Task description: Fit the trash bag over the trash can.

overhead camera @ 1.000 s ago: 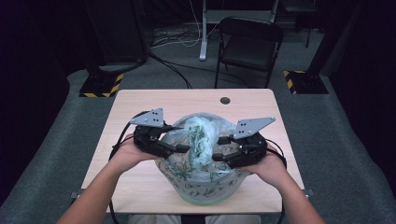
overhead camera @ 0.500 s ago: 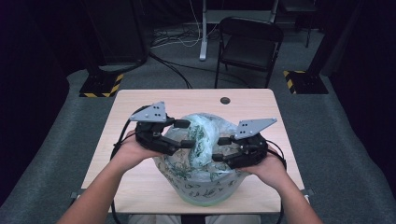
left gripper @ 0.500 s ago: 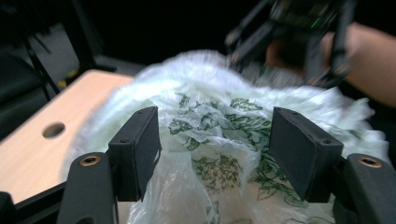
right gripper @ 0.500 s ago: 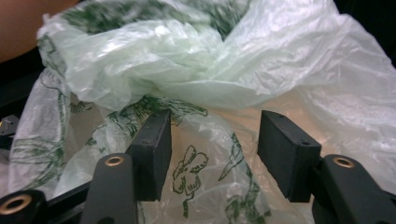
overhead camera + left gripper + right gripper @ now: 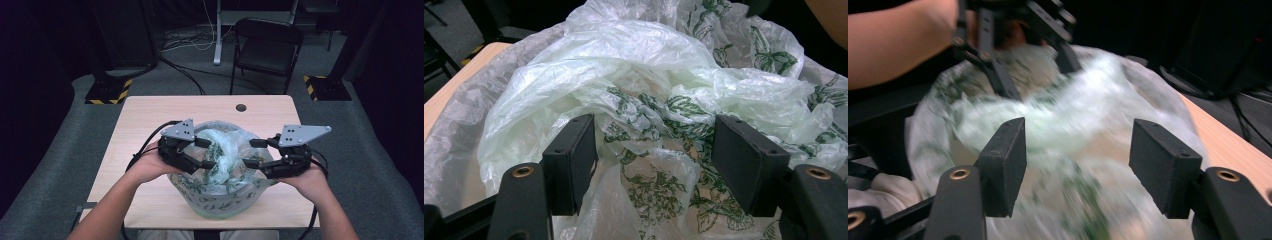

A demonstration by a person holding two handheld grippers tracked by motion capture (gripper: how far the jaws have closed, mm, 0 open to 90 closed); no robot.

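Observation:
A puffed mound of thin plastic bags (image 5: 220, 195), pale with green leaf print, sits at the table's front centre. My left gripper (image 5: 206, 153) reaches over its left side and my right gripper (image 5: 248, 153) faces it from the right. In the left gripper view the crumpled bags (image 5: 649, 75) lie loose between the wide-set jaws of the left gripper (image 5: 656, 150), whose pads do not press on the film; these jaws have just been opening. The blurred right gripper view shows the right gripper (image 5: 1078, 150) before the bags (image 5: 1088, 125). Its jaws have just been opening, with nothing pinched between them.
The light wooden table (image 5: 150, 115) has a small dark hole (image 5: 241, 107) near its far edge. A black folding chair (image 5: 267, 47) stands beyond it. Cables and yellow-striped stand bases (image 5: 107, 90) lie on the grey floor.
My left gripper has moved right, farther over the bags. The right gripper has drawn back to the right, off the mound.

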